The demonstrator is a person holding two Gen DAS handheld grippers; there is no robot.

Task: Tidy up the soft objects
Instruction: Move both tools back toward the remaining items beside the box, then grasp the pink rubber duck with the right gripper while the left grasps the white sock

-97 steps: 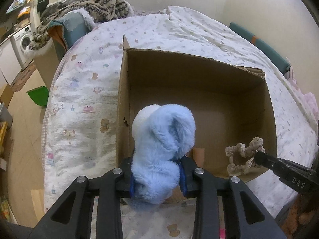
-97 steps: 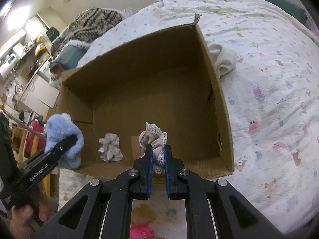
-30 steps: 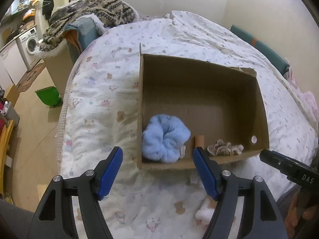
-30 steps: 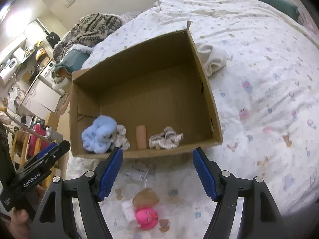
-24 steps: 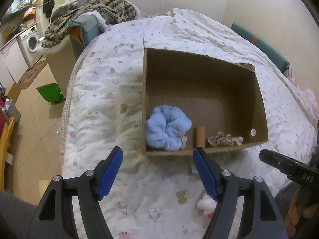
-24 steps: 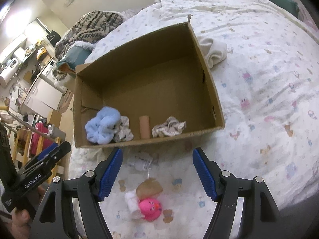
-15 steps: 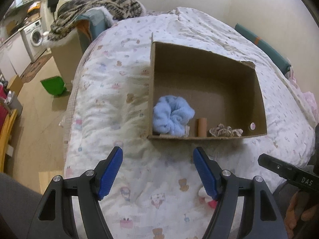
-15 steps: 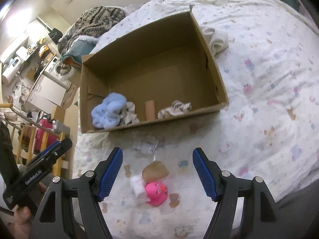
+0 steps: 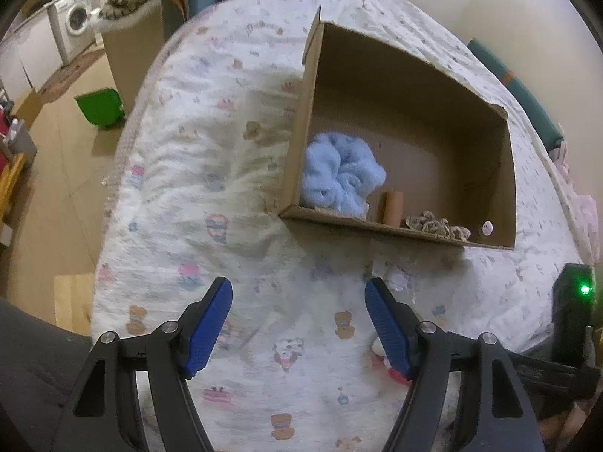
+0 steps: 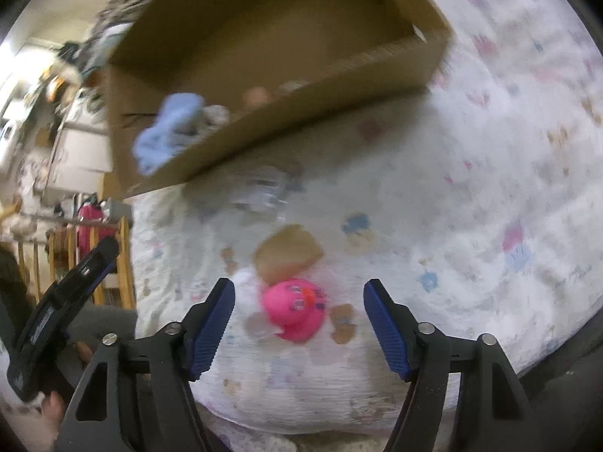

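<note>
A cardboard box (image 9: 505,173) lies on the bed; it also shows, blurred, in the right wrist view (image 10: 433,64). Inside lie a fluffy blue scrunchie (image 9: 339,177), a beige lace scrunchie (image 9: 437,224) and a brown roll (image 9: 393,207). My left gripper (image 9: 297,324) is open and empty above the printed quilt, short of the box. My right gripper (image 10: 299,322) is open and hangs over a pink round plush toy (image 10: 296,310), which lies between its jaws beside a tan soft piece (image 10: 288,252) and a white soft piece (image 10: 245,290). The right wrist view is blurred.
A clear plastic wrapper (image 10: 264,192) lies on the quilt in front of the box. Left of the bed are a green bin (image 9: 100,107), a washing machine (image 9: 75,19) and a chest piled with blankets (image 9: 150,11). The bed edge drops off at the left and near side.
Both grippers let go of their scrunchies in the box, opened and drew back from it. The right gripper has dropped down over the pink plush toy.
</note>
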